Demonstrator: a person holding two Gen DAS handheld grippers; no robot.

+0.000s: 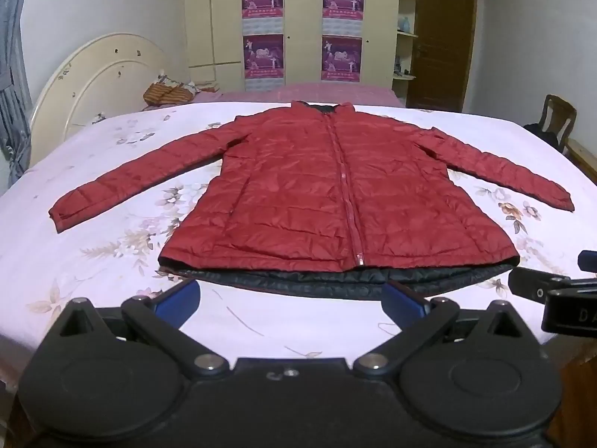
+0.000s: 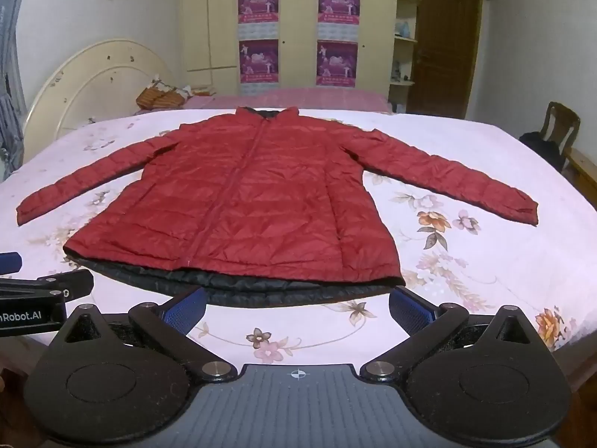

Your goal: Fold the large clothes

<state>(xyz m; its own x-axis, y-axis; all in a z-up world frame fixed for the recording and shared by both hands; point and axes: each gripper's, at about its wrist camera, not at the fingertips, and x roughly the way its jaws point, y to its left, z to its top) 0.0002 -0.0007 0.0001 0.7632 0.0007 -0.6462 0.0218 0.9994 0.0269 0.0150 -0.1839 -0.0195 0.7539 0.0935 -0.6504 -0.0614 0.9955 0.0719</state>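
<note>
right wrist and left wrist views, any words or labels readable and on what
"nRobot.AI", cut off at the frame edge, on the left gripper body.
"DA", cut off, on the right gripper body.
Four purple posters on the wardrobe: text too small to read.
Red jacket: none.

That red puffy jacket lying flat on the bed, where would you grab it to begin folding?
Probably at a sleeve cuff. The red jacket lies flat, zipped, front up, both sleeves spread outward. The left cuff rests free on the sheet with its open end outward, so the open left gripper could come from that outer side and pinch the thin edge. The right gripper could mirror this at the right cuff.
</note>
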